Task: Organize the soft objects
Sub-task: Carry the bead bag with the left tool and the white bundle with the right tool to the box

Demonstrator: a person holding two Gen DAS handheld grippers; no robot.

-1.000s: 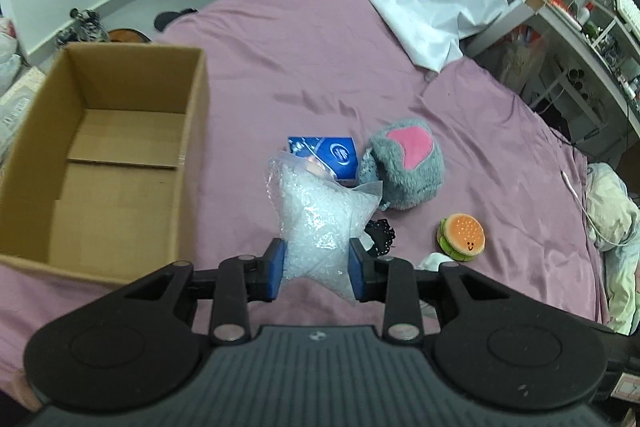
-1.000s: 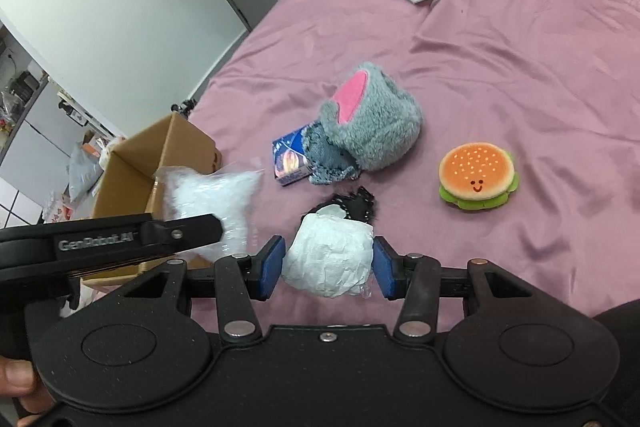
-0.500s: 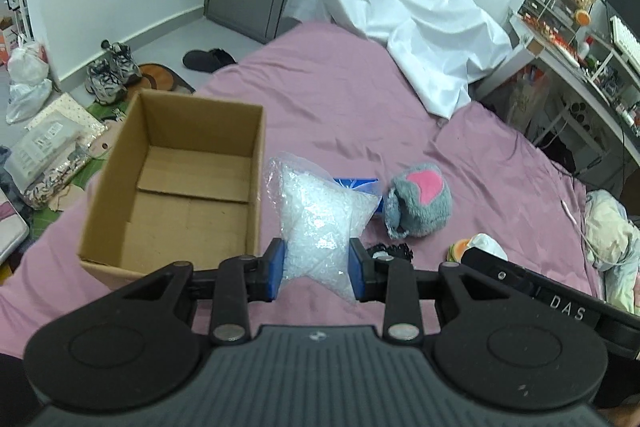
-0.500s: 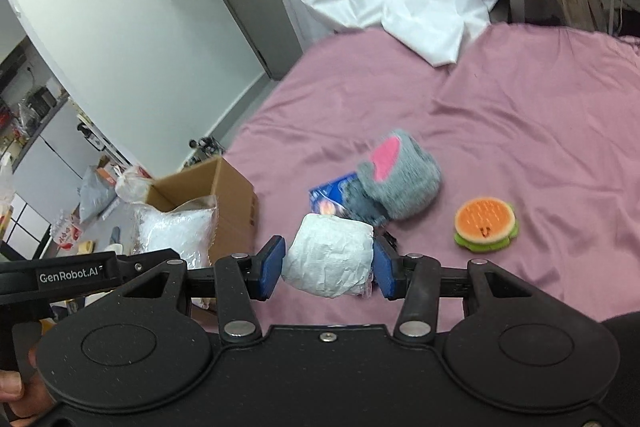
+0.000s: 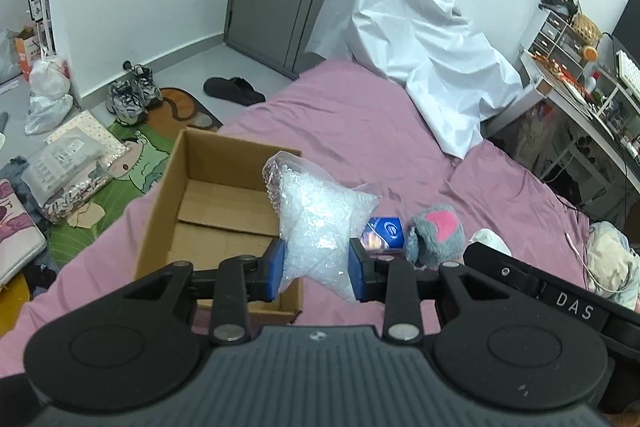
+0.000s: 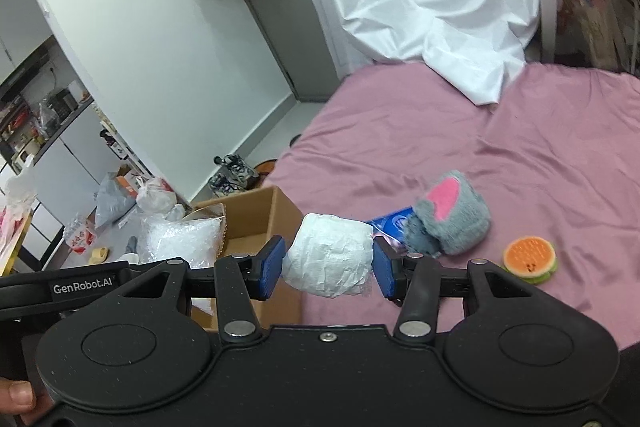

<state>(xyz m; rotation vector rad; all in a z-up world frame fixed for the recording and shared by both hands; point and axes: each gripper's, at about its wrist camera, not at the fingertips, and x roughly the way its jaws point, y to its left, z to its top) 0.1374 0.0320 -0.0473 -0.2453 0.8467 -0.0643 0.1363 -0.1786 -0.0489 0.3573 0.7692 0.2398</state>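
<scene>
My left gripper (image 5: 316, 269) is shut on a clear bag of white beads (image 5: 316, 223) and holds it above the right wall of an open cardboard box (image 5: 176, 195) on the pink bed. My right gripper (image 6: 328, 267) is shut on a white crumpled bundle (image 6: 330, 259), held in the air right of the box (image 6: 248, 219). The bead bag also shows in the right wrist view (image 6: 180, 241). A grey plush with a pink patch (image 6: 452, 223), a blue packet (image 6: 390, 225) and a burger plush (image 6: 530, 259) lie on the bed.
A white sheet (image 5: 416, 39) is draped at the head of the bed (image 5: 360, 131). Shoes (image 5: 132, 95), bags and clutter lie on the floor left of the bed. A desk with shelves (image 5: 580, 83) stands at the right.
Both grippers have risen and pulled back with their loads. The box and bed objects now look smaller and farther; the bead bag now hangs over the box's right wall.
</scene>
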